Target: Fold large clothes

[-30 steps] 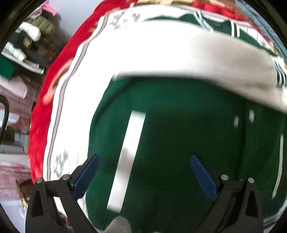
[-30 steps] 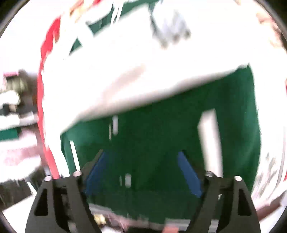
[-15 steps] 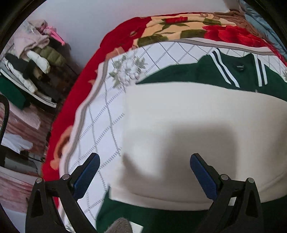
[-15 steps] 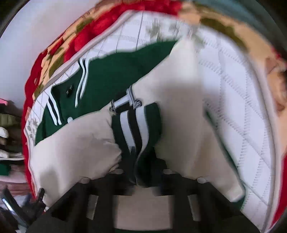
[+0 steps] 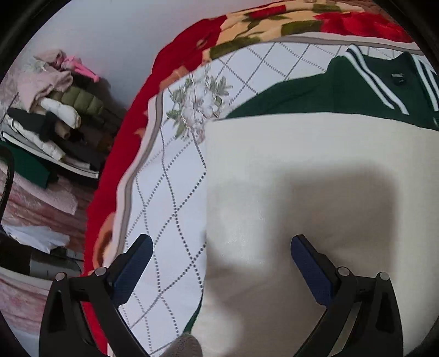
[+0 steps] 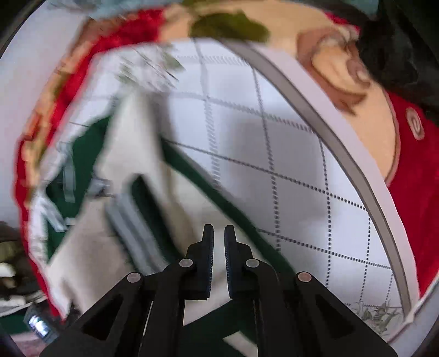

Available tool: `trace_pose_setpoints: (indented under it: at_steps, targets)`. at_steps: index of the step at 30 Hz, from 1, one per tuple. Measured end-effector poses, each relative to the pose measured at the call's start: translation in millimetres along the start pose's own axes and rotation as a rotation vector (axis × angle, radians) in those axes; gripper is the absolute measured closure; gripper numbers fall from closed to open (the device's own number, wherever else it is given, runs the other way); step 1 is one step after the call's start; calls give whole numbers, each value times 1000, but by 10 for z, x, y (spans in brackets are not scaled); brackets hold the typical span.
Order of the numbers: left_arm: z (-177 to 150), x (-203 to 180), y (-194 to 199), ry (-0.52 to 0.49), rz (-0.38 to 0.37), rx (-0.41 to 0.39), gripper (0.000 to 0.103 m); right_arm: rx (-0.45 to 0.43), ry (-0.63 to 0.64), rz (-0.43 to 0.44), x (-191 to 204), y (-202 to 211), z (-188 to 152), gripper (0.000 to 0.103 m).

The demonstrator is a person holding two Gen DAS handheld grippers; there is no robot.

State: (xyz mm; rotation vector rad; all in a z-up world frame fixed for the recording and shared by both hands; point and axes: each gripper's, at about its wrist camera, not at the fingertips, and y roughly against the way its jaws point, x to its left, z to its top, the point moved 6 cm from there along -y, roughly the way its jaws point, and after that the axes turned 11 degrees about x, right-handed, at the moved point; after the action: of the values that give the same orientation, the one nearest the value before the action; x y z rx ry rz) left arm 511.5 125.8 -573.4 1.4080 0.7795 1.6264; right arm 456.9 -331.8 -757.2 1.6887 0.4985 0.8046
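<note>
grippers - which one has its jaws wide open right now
The left gripper: its blue pads sit far apart over the cream sleeve. The right gripper is nearly closed.

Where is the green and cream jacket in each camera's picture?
Left wrist: the jacket fills the right half, cream sleeve in front, green collar upper right.
Right wrist: the jacket lies blurred at left and centre, running down to the jaws.
Shared landmark: the white quilt with dotted diamond lines under it.

A home bedroom: quilted bedspread (image 5: 175, 175), floral blanket (image 5: 274, 24), piled clothes (image 5: 55, 109).
</note>
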Motion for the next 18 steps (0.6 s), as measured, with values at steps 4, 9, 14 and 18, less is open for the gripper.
trace_pose_setpoints:
  at_steps: [4, 9, 14, 18]
  targets:
    - [-89, 96, 169, 50, -58, 2, 0, -30, 144, 95, 430, 131, -175, 75]
    - [-128, -35, -121, 25, -59, 64, 0, 61, 289, 19, 848, -392, -199, 79]
    - [-107, -11, -34, 9, -51, 24, 0, 175, 291, -65, 861, -651, -66, 77]
    - [-343, 103, 276, 50, -146, 17, 0, 138, 364, -118, 702, -100, -321, 39]
